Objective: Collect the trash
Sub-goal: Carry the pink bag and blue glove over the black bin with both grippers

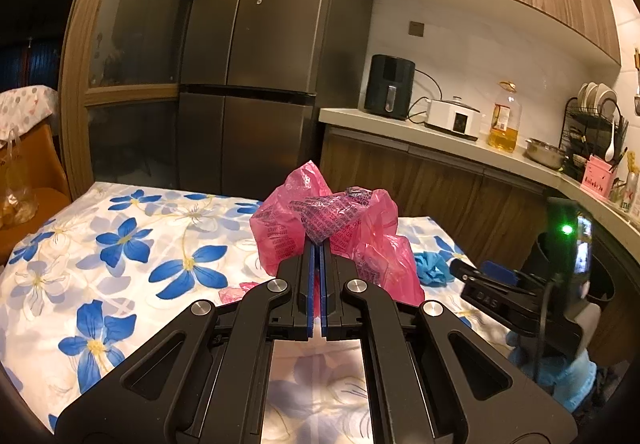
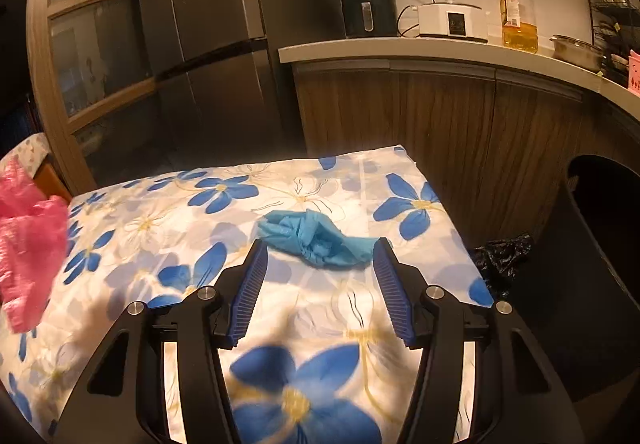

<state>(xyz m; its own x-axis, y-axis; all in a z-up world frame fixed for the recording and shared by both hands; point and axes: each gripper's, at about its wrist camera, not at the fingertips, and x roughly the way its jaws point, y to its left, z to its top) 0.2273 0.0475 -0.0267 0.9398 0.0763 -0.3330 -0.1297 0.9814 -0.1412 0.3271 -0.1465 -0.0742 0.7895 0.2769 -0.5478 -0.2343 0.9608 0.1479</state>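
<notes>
Pink bag (image 1: 332,228) pinched in left claw (image 1: 319,250), right claw (image 2: 320,256) spread before blue wad (image 2: 316,238)

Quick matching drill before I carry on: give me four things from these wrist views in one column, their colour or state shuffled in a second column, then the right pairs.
Column one:
1. left gripper
2. right gripper
3. crumpled bag on the tablecloth
4. oil bottle

Column two:
A. blue, lying loose
B. jaws open, nothing held
C. standing on the counter
D. shut on the pink bag

Pairs: 1-D, 2-B, 3-A, 4-C
</notes>
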